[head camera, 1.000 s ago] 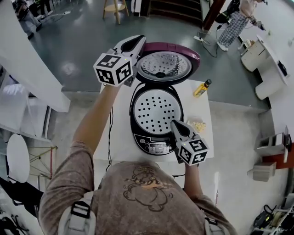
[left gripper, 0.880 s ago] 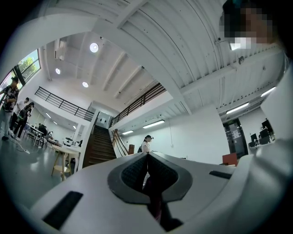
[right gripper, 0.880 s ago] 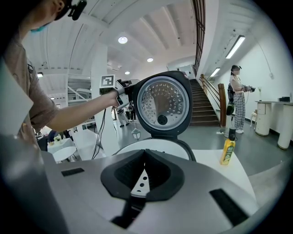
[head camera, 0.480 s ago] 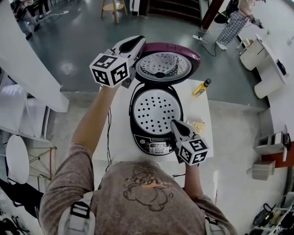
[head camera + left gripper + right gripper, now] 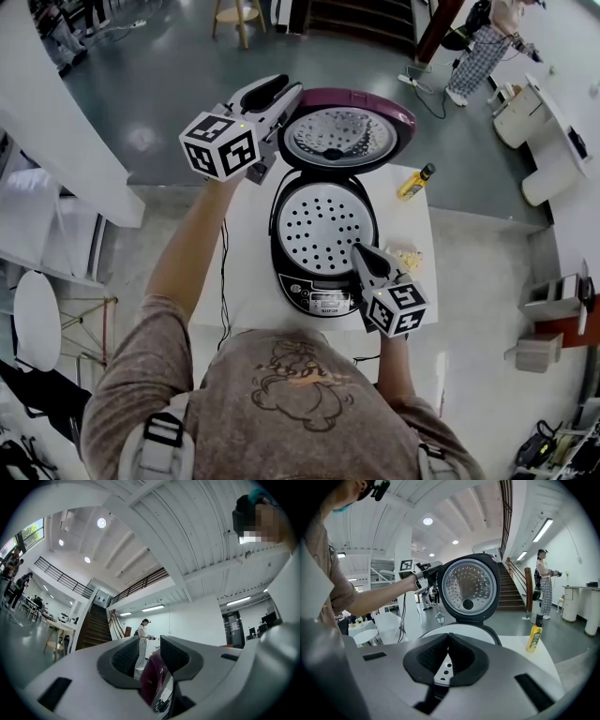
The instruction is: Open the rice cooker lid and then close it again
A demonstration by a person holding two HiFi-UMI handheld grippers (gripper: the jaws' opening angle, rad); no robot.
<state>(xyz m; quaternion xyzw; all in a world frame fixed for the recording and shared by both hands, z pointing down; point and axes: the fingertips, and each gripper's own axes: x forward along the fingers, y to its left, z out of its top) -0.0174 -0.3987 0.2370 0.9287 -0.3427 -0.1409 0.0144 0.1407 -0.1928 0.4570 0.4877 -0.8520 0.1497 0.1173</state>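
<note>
1. Rice cooker sits mid worktop, with its lid standing open at the far side.
2. Left hand-held gripper is at the lid's left rim. Its jaws have just been opening and are now released, with the lid's maroon edge showing in the gap.
3. Right hand-held gripper hovers over the cooker's front right, by the control panel, jaws clenched and empty.
4. The lid has a maroon shell and a dimpled metal inner plate. The pot opening is covered by a white perforated tray.

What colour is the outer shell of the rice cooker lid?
Deep magenta-purple. The head view shows the raised lid and its outer shell best.
</note>
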